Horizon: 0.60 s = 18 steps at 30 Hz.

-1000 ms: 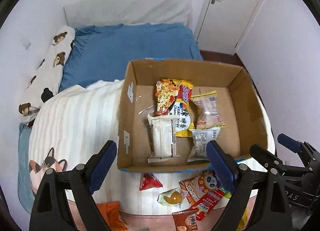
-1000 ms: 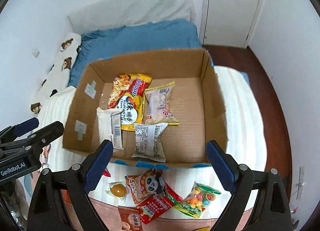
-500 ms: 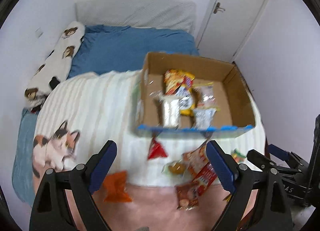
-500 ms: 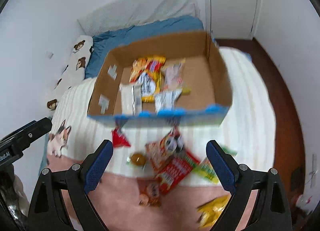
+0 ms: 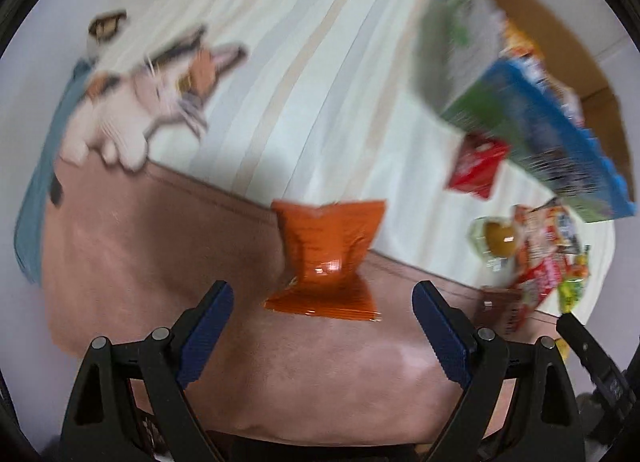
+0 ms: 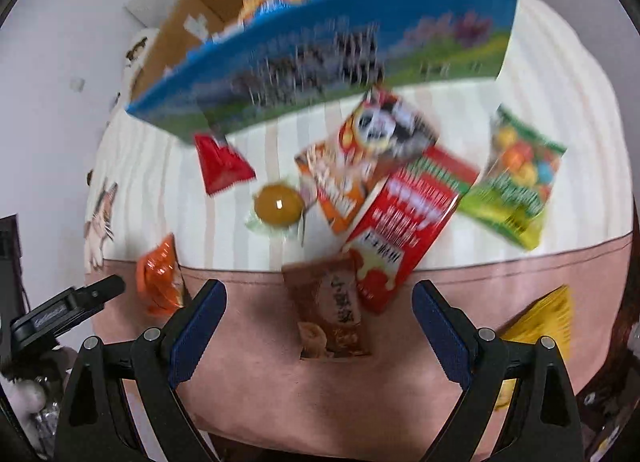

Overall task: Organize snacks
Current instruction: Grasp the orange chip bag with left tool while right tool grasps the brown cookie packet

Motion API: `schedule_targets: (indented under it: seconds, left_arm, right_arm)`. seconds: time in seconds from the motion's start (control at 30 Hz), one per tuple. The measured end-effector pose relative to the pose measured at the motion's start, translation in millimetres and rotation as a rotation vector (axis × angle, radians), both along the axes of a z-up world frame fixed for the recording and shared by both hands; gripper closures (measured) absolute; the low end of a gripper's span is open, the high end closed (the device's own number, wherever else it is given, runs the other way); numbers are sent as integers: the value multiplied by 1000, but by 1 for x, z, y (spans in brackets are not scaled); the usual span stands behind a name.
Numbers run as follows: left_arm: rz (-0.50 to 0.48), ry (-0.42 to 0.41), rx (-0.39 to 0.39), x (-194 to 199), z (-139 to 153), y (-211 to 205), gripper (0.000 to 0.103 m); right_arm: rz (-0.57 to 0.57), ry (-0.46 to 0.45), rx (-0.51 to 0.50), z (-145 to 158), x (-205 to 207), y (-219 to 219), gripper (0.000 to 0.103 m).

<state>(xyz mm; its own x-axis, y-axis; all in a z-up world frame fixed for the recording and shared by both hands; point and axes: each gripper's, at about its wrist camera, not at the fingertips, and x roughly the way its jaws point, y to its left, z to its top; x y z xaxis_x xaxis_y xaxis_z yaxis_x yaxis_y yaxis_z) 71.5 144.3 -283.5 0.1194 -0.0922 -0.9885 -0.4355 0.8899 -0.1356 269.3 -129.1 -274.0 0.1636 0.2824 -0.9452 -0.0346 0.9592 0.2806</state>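
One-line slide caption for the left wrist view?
Open left gripper above a crinkled orange foil snack packet on the pink blanket band; cardboard box at upper right.

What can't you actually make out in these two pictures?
- Printed side of the cardboard box: motion blur smears its lettering in both views.
- Snacks inside the box: its near wall hides all but their tops.
- Yellow packet: right view, partly behind the right gripper's finger.
- Brown packet: left view, blurred, partly behind the left gripper's finger.
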Motion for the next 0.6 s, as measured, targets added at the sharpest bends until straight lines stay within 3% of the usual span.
schedule_targets:
  seconds: [0.23, 0.43, 0.57, 0.6]
  left_arm:
    - [0, 98, -82, 7, -59, 4, 12]
    - [-25, 95, -76, 13, -77, -4, 13]
    - [-43, 46, -30, 5, -67, -18, 51]
    - [-50, 44, -29, 1, -66, -23, 51]
  right_arm:
    - [14, 73, -61, -47, -4, 24, 15]
    - [21, 130, -101, -80, -6, 37, 39]
    - [45, 101, -132, -83, -12, 45, 44]
    - [44, 99, -127, -83, -14, 43, 46]
